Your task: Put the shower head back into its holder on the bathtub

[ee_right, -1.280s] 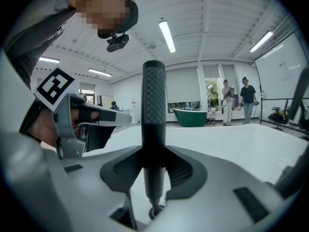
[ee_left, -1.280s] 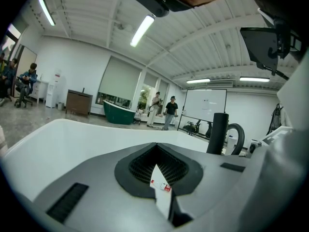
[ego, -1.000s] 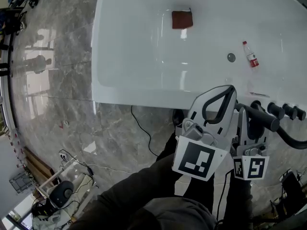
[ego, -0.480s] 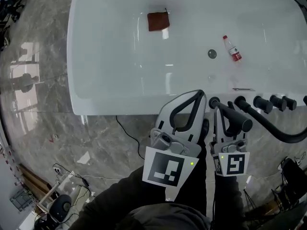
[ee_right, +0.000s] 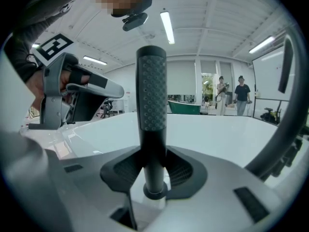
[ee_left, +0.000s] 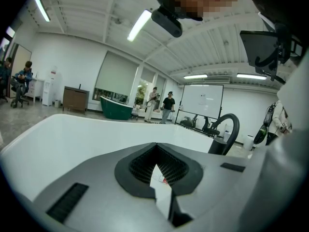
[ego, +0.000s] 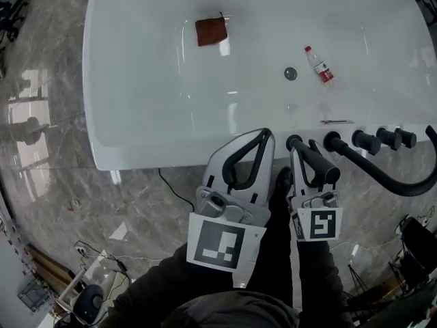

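My right gripper [ego: 299, 157] [ee_right: 153, 178] is shut on the black shower head [ego: 315, 161] [ee_right: 152, 91]. The dotted handle stands upright between the jaws. Its lower end sits at a round black fitting [ego: 294, 142] on the near rim of the white bathtub [ego: 136, 135], with a ring showing under the jaws. My left gripper [ego: 264, 134] [ee_left: 157, 146] hovers just to the left over the same rim. Its jaws are shut with nothing between them, and only a thin slit shows the tub behind.
Several black knobs [ego: 365, 142] line the rim to the right, and a black curved pipe [ego: 399, 186] arcs out beyond them. Inside the tub lie a brown cloth [ego: 210, 31], a small red-labelled bottle [ego: 319, 64] and the drain [ego: 291, 74]. Grey marble floor [ego: 82, 203] surrounds the tub.
My right gripper has sunk with the shower head, bringing its lower end down to the leftmost fitting on the rim. The left gripper has kept its place beside it.
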The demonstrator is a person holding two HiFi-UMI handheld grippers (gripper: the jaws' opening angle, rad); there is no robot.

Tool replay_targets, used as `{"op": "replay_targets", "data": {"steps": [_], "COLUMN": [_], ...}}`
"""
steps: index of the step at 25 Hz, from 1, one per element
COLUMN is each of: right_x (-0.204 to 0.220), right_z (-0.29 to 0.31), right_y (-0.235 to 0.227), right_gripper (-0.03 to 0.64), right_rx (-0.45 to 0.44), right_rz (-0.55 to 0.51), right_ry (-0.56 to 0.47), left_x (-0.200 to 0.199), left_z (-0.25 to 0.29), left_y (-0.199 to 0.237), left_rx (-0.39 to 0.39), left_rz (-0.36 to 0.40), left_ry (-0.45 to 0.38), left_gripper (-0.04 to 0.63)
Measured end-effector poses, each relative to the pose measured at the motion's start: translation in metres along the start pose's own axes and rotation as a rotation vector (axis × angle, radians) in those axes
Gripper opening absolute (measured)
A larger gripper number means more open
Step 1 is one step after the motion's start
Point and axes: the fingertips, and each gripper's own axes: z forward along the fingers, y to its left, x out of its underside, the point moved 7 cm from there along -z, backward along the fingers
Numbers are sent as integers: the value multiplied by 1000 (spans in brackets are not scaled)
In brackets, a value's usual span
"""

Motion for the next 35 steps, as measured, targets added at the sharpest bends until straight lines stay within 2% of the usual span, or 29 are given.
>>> {"op": "replay_targets", "data": {"steps": [7, 13, 17, 21, 26, 30, 35], "right_x": [0, 1, 1, 0, -2, -2, -2], "right_z": [5, 8, 8, 8, 8, 7, 7], "right_y": [0, 0, 1, 2, 6, 5, 2], "right_gripper": [141, 146, 224, 253, 253, 253, 253], "right_rx": [-8, -52, -56, -70, -83, -88, -81], "right_rz": [5, 26, 50, 59, 45, 51, 41], "right_ry": [10, 18, 27, 33, 26, 29, 33], "left_x": [0, -6, -11, -15, -16, -23, -18], "left_z": [-2, -5, -7, -9, -11, -6, -8], "left_y": [1, -2, -1, 1, 0, -3, -4], "left_rx": [-6, -11, -19, -24, -27, -23, -19], "left_rz": [-10, -15, -8, -4, 2, 4, 20], "left_ry": [5, 13, 12, 8, 14, -43, -3], "left_gripper": [3, 3, 3, 3, 3, 3, 3]}}
